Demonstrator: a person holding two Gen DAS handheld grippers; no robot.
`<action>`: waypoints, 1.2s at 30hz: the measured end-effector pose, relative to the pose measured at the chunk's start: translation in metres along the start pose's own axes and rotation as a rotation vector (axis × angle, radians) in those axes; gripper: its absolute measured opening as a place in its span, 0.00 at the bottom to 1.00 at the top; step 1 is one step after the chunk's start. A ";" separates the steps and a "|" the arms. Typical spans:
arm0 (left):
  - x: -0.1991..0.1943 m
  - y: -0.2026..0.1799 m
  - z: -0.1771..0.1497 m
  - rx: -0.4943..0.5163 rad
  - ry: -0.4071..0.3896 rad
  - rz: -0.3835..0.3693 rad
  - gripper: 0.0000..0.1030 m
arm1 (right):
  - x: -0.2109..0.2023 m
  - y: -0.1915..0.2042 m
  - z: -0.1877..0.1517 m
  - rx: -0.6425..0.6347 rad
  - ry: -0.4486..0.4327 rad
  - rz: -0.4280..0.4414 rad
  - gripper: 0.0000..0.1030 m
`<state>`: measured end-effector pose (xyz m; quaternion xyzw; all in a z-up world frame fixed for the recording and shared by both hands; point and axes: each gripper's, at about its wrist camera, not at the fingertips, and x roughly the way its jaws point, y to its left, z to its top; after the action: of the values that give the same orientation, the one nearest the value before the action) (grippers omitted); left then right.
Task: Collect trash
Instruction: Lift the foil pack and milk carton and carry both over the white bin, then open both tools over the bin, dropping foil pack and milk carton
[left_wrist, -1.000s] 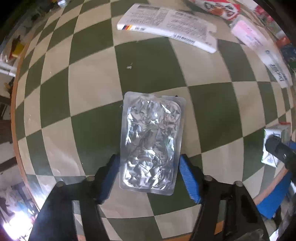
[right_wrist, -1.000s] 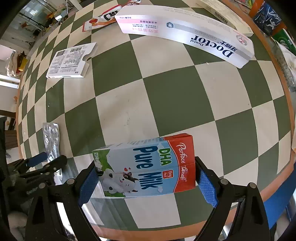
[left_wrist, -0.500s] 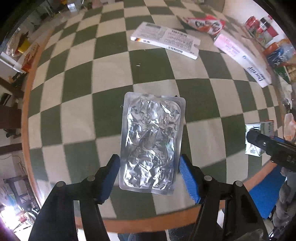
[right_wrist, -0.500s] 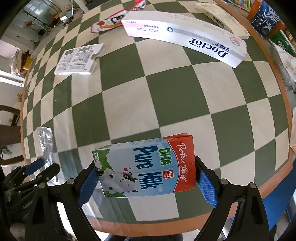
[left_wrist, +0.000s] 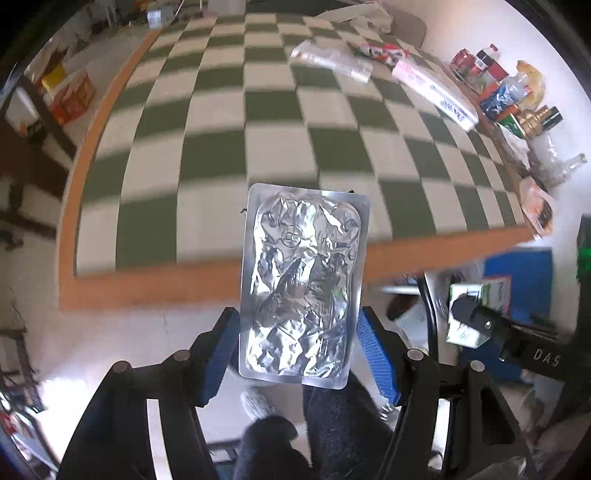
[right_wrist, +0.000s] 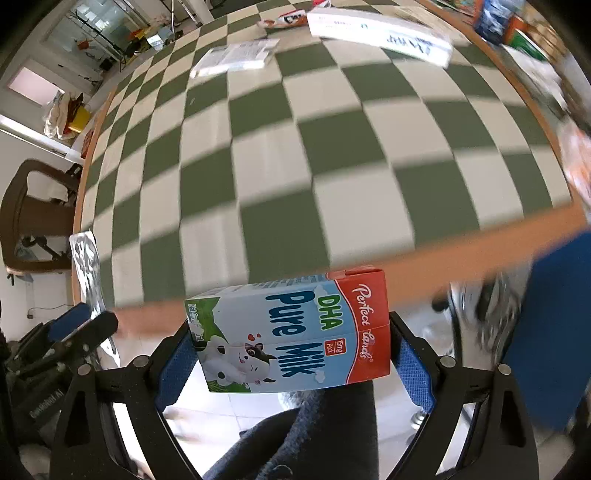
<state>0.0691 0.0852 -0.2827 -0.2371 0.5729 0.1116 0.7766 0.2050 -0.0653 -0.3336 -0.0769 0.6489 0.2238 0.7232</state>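
Observation:
My left gripper (left_wrist: 297, 343) is shut on a crinkled silver foil blister pack (left_wrist: 301, 280) and holds it in the air, past the near edge of the checkered table (left_wrist: 258, 122). My right gripper (right_wrist: 291, 350) is shut on a blue and red "Pure Milk" carton (right_wrist: 291, 336), also lifted off the table (right_wrist: 295, 147) beyond its near edge. The carton shows in the left wrist view (left_wrist: 476, 314) at the right, and the foil pack shows in the right wrist view (right_wrist: 86, 266) at the left.
On the far side of the table lie a white leaflet box (right_wrist: 236, 57), a long white toothpaste box (right_wrist: 380, 35) and a red snack wrapper (left_wrist: 380, 50). Bottles and packets (left_wrist: 509, 96) crowd the right edge. A blue bin (right_wrist: 554, 325) stands at lower right. A wooden chair (right_wrist: 33, 214) is left.
Both grippers have pulled back and up from the table with their loads. The table's near edge now lies in front of both held items, and the floor and a dark sleeve show below.

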 end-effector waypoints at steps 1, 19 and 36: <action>0.004 0.007 -0.014 -0.012 0.012 -0.015 0.61 | 0.002 -0.001 -0.020 0.025 0.011 0.011 0.92; 0.283 0.152 -0.124 -0.334 0.294 -0.135 0.68 | 0.312 -0.044 -0.163 0.314 0.362 0.211 0.92; 0.318 0.174 -0.164 -0.255 0.236 0.181 0.96 | 0.427 -0.028 -0.194 -0.025 0.356 -0.101 1.00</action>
<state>-0.0440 0.1225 -0.6621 -0.2923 0.6602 0.2240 0.6546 0.0666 -0.0728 -0.7823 -0.1568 0.7590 0.1779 0.6063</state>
